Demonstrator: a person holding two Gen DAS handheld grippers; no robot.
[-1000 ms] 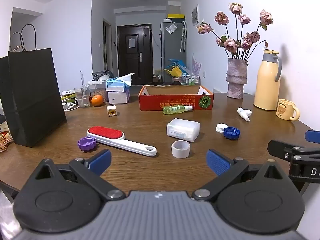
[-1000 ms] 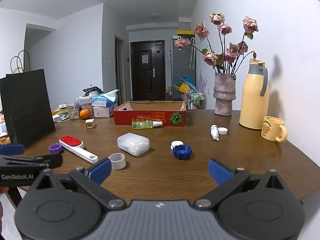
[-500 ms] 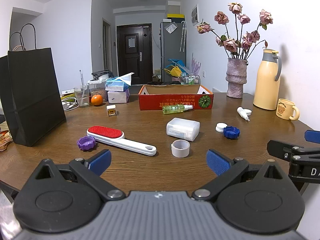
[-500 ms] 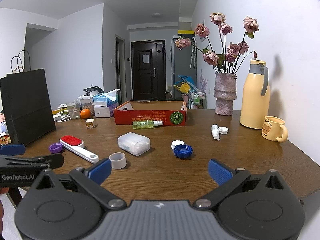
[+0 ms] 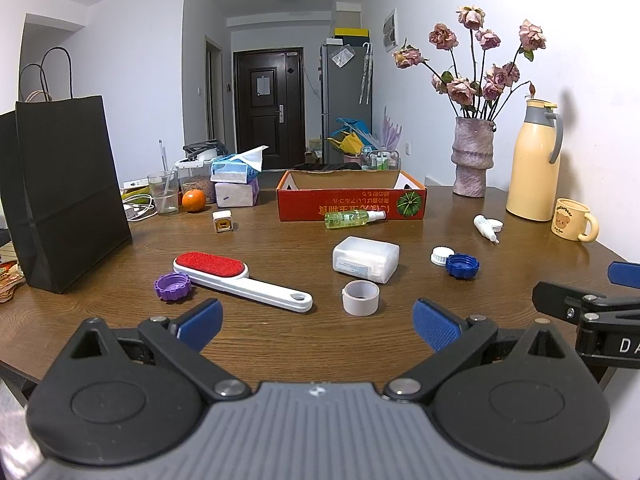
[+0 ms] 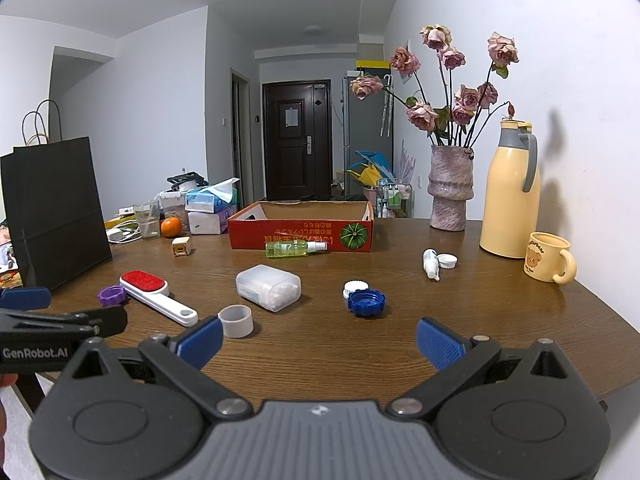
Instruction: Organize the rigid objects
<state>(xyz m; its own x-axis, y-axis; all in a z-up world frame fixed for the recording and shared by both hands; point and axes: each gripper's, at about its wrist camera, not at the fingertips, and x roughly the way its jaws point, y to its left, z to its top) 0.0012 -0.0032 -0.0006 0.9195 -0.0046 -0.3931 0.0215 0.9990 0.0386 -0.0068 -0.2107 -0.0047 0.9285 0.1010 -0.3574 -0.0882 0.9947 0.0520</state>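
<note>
Left wrist view: left gripper (image 5: pixel 318 325) released, jaws spread wide, nothing between the blue pads (image 5: pixel 200 323). It hovers over the near edge of the table (image 5: pixel 280 344). Directly ahead, just right of centre: tape roll (image 5: pixel 360 297). Ahead left: lint brush (image 5: pixel 240 280) with a purple cap (image 5: pixel 172 286) touching its head. Further ahead: plastic case (image 5: pixel 365 259), spray bottle (image 5: pixel 354 219) against the red box (image 5: pixel 351 200).

Right wrist view: right gripper (image 6: pixel 319 339) released, jaws wide, empty. Ahead, slightly right: blue cap (image 6: pixel 366 303) touching a white cap (image 6: pixel 354 288). Ahead left, just beside the left pad: tape roll (image 6: pixel 236 321). Far right: dropper bottle (image 6: pixel 429 264).
</note>
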